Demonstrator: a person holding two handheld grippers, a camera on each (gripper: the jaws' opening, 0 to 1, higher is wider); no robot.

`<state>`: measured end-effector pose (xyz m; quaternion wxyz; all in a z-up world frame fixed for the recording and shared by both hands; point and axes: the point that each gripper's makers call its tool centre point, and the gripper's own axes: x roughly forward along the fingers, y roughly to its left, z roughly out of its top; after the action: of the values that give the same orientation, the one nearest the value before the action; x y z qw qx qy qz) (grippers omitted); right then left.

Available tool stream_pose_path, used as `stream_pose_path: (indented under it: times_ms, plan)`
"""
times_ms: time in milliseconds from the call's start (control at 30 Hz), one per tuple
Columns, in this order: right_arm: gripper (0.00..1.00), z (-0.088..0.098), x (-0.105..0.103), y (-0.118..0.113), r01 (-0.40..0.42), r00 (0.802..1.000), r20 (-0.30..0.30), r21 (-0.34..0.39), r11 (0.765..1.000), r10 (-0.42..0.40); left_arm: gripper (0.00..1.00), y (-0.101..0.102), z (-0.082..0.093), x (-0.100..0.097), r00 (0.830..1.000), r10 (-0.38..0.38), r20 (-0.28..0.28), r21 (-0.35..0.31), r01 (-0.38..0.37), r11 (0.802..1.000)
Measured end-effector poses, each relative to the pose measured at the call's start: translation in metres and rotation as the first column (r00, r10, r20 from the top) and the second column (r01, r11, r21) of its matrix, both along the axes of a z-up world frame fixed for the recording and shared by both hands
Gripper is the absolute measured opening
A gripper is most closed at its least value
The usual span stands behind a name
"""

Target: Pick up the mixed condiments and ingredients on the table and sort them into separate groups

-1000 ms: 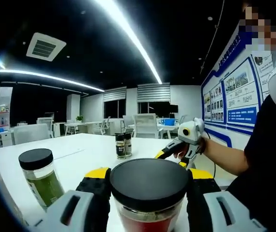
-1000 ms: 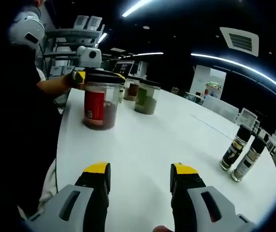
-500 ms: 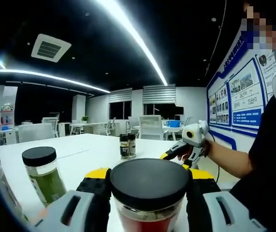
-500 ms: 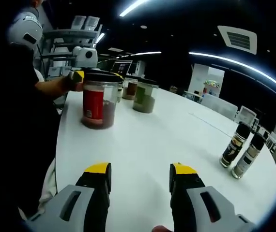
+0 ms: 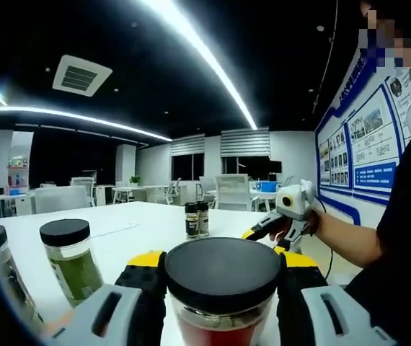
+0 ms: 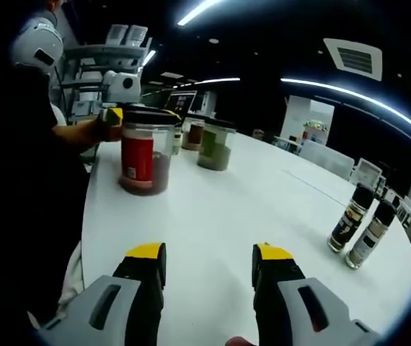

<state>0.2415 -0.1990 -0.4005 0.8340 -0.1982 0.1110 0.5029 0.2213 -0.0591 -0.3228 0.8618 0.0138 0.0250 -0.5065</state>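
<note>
The left tool (image 5: pixel 221 288) has its yellow-tipped jaws pressed against both sides of a clear, black-lidded jar with a red label and reddish-brown contents (image 5: pixel 222 285), which stands on the white bench (image 6: pixel 249 194) close to the edge where the person stands. The right tool (image 6: pixel 208 263) hangs over bare bench with its jaws spread wide and nothing between them. Past the held jar, nearer the far end, stand a black-lidded clear jar of green powder (image 6: pixel 216 148) and a jar of brownish contents (image 6: pixel 195 135), while two slim dark spice bottles (image 6: pixel 363 223) stand side by side near the opposite long edge.
</note>
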Motion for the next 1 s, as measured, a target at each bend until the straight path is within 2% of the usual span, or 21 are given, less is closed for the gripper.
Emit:
stream_pose_path:
  times_ms: [367,500,667,767,1000]
  plan:
    - [0.48,0.000,-0.001,0.002,-0.001,1.000,0.008,0.005,1.000,0.001,0.60,0.021,0.002,0.009,0.998,0.049,-0.041,-0.004,-0.049,0.999]
    - [0.48,-0.002,-0.001,0.001,0.001,1.000,0.006,0.003,1.000,-0.001,0.60,0.029,0.004,0.008,0.996,0.077,-0.033,-0.001,-0.077,0.997]
    - [0.48,0.003,-0.002,-0.006,0.000,1.000,0.020,0.017,1.000,0.000,0.60,0.050,0.003,0.007,0.993,0.108,-0.049,0.005,-0.108,0.994]
    - [0.47,0.000,0.002,-0.010,0.019,1.000,0.011,0.020,1.000,-0.019,0.60,0.066,0.005,0.007,0.986,0.162,-0.033,0.013,-0.162,0.987]
    - [0.47,-0.004,0.003,-0.011,0.016,1.000,0.006,0.022,1.000,-0.016,0.60,0.099,0.011,0.002,0.973,0.231,-0.017,0.013,-0.231,0.973]
